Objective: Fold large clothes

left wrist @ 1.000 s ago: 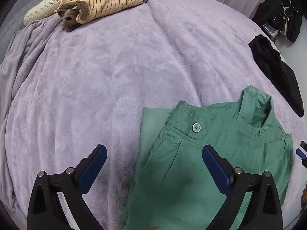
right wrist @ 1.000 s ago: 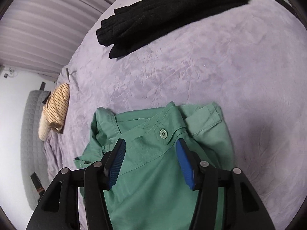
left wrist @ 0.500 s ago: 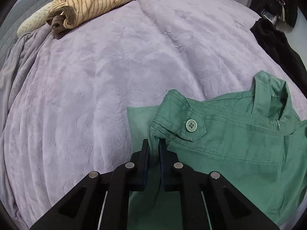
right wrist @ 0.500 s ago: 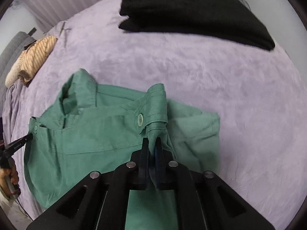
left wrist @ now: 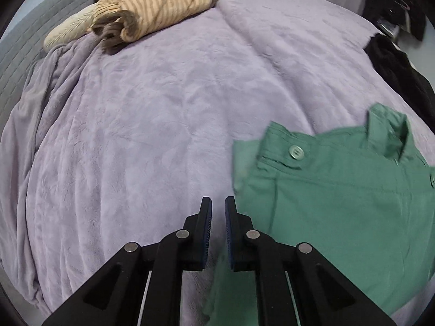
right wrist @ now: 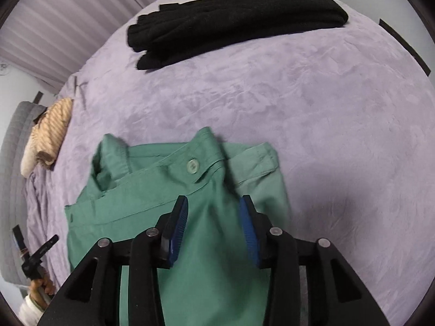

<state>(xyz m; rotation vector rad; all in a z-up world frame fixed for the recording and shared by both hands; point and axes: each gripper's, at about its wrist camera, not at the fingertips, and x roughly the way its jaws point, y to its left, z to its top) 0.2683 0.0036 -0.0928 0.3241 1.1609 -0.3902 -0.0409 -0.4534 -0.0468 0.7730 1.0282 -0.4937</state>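
Note:
A green pair of trousers [left wrist: 339, 190] lies folded on the purple bedspread [left wrist: 163, 108], waistband and button facing away. In the left wrist view my left gripper [left wrist: 218, 217] is nearly closed with a narrow gap and nothing between the pads; it sits over bare bedspread just left of the trousers' edge. In the right wrist view the trousers [right wrist: 152, 195] lie under my right gripper [right wrist: 214, 217], which is open with the green cloth below and between its blue pads, not pinched.
A striped beige garment [left wrist: 152, 11] lies rolled at the far left by a grey headboard [left wrist: 24, 38]. A folded black garment [right wrist: 231, 13] lies at the far side of the bed. Dark clothes [left wrist: 394, 0] hang at the far right.
Both grippers were shut on the trousers' waistband corners half a second ago. Now both have let go: the right has opened wide, the left has drawn off to the left.

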